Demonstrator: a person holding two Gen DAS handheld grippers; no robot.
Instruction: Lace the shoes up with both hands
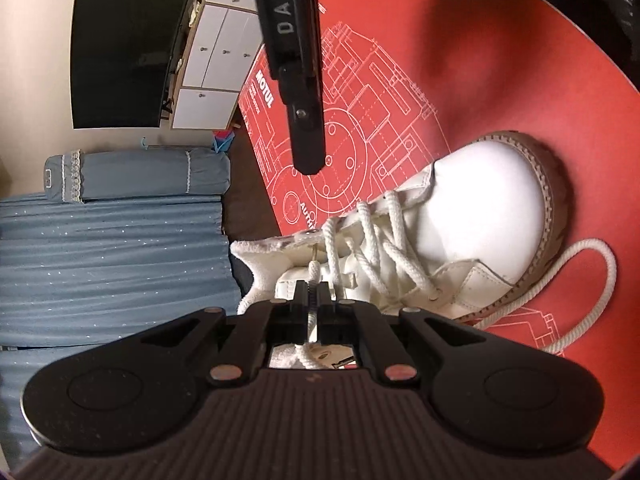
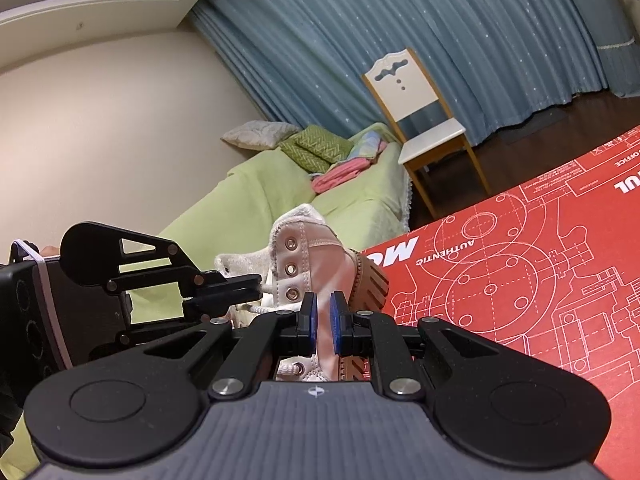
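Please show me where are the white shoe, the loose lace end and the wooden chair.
white shoe [image 1: 492,196]: left wrist view, on the toe cap.
loose lace end [image 1: 600,280]: left wrist view, on the loop's outer curve.
wooden chair [image 2: 434,140]: right wrist view, on the seat.

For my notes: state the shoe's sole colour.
Brown sole under a white shoe; clearest in the left wrist view.

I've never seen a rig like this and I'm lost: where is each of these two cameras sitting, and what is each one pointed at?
Left wrist view: sits on the left gripper, looking along its fingers at the white shoe on the red mat; its fingers pinch the lace; the right gripper hangs above.
Right wrist view: sits on the right gripper, facing the shoe's eyelet side, with a bed and chair behind; its blue pads stand slightly apart.
Shared: shoe, mat, and each other's gripper.
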